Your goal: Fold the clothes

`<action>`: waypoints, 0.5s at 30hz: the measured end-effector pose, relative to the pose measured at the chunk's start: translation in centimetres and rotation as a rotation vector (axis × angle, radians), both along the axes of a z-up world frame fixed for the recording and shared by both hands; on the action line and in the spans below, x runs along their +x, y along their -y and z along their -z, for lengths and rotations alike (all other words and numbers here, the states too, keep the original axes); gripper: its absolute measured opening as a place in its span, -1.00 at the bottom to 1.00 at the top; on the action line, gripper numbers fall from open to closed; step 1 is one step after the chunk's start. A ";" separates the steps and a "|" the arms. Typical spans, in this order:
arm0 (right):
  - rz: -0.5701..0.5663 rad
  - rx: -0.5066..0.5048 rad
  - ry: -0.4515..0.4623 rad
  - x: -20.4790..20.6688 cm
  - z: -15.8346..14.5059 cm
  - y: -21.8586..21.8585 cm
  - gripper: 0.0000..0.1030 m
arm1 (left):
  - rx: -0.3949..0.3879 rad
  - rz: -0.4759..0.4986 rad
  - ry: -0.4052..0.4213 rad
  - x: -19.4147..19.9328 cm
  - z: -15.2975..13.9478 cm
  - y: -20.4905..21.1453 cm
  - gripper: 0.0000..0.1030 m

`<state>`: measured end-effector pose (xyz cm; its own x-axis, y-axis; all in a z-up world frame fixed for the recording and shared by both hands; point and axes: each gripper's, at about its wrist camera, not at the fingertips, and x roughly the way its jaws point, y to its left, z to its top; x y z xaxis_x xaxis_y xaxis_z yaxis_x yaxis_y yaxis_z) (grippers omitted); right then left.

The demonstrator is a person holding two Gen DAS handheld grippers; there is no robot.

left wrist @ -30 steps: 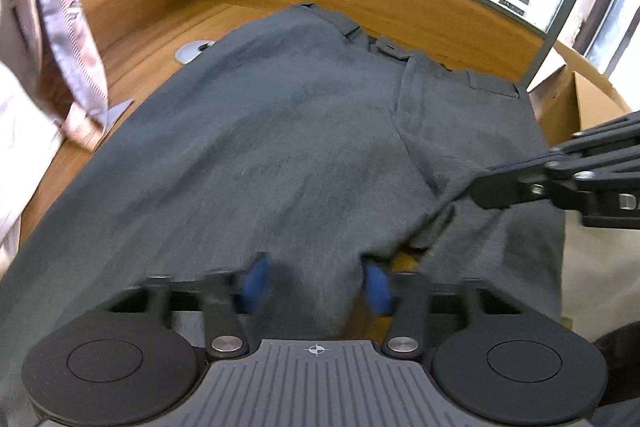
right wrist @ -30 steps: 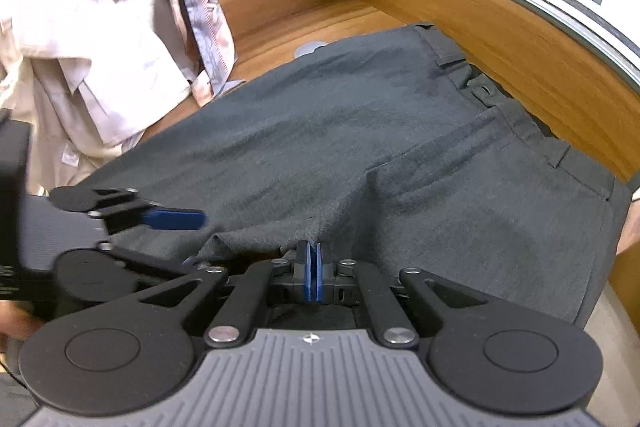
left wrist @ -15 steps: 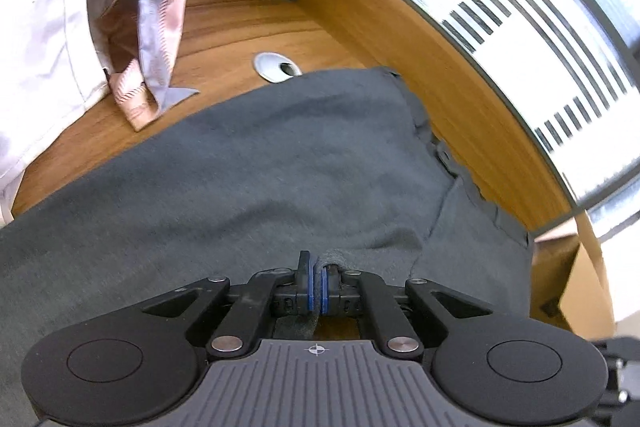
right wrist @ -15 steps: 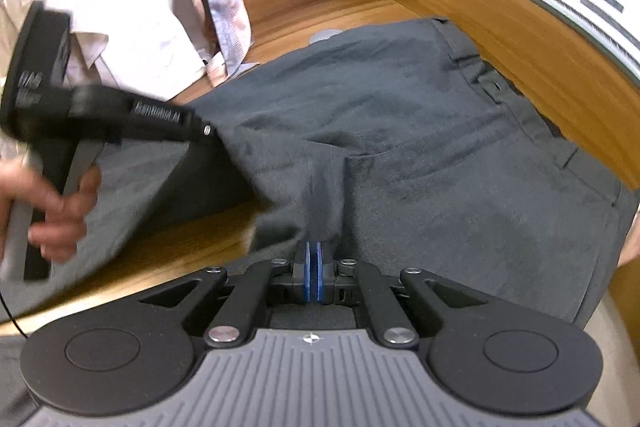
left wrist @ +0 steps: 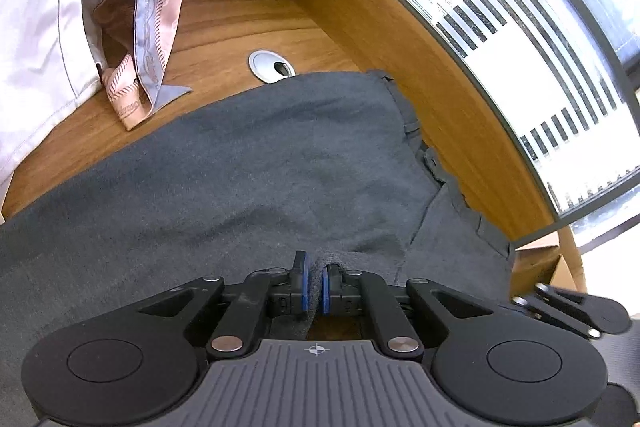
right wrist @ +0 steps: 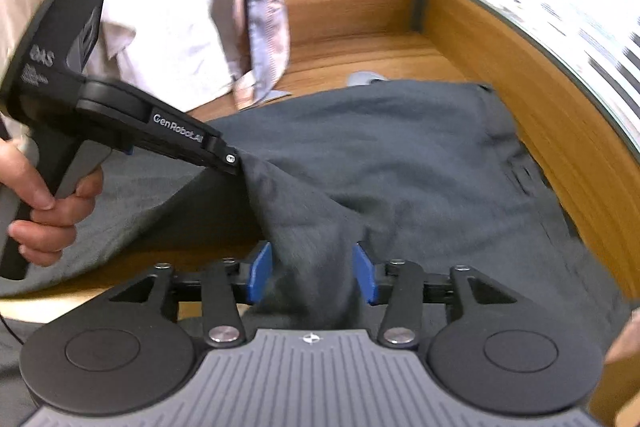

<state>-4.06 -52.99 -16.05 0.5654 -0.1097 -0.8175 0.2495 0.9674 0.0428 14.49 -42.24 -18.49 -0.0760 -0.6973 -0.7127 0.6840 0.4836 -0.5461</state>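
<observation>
Grey trousers (left wrist: 248,179) fill the frame's centre on the wooden desk (left wrist: 248,23). Your left gripper (left wrist: 314,286) pinches their edge; your right gripper (right wrist: 313,269) has just been opening, fabric apparently loose between its fingers. Keep the pinched edge taut.

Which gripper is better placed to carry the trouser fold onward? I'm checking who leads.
Left, probably. The left gripper is shut on the grey trousers, lifting a fold. The right gripper has just been opening; fabric lies loose between its pads.
</observation>
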 end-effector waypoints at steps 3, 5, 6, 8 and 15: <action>-0.073 -0.041 -0.059 2.5 1.1 -0.7 0.08 | 0.000 0.000 0.004 -0.2 -0.2 0.0 -0.87; -0.106 -0.076 -0.099 3.8 2.0 -1.1 0.07 | -0.001 -0.003 0.002 -0.1 -0.1 0.1 -0.87; -0.119 -0.099 -0.117 4.3 2.4 -1.3 0.05 | -0.002 -0.004 0.000 -0.1 -0.1 0.0 -0.86; -0.128 -0.128 -0.135 4.7 2.7 -1.1 -0.63 | -0.003 -0.004 0.001 -0.3 0.0 -0.1 -0.85; -0.087 -0.071 -0.080 3.8 -1.0 2.6 -0.86 | -0.056 0.087 0.152 -2.7 -2.6 -3.5 -0.22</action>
<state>-0.26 -55.55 -15.03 0.5088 -0.1224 -0.8521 0.1642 0.9855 -0.0435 11.81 -38.72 -15.93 -0.0321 -0.7320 -0.6806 0.7983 0.3909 -0.4581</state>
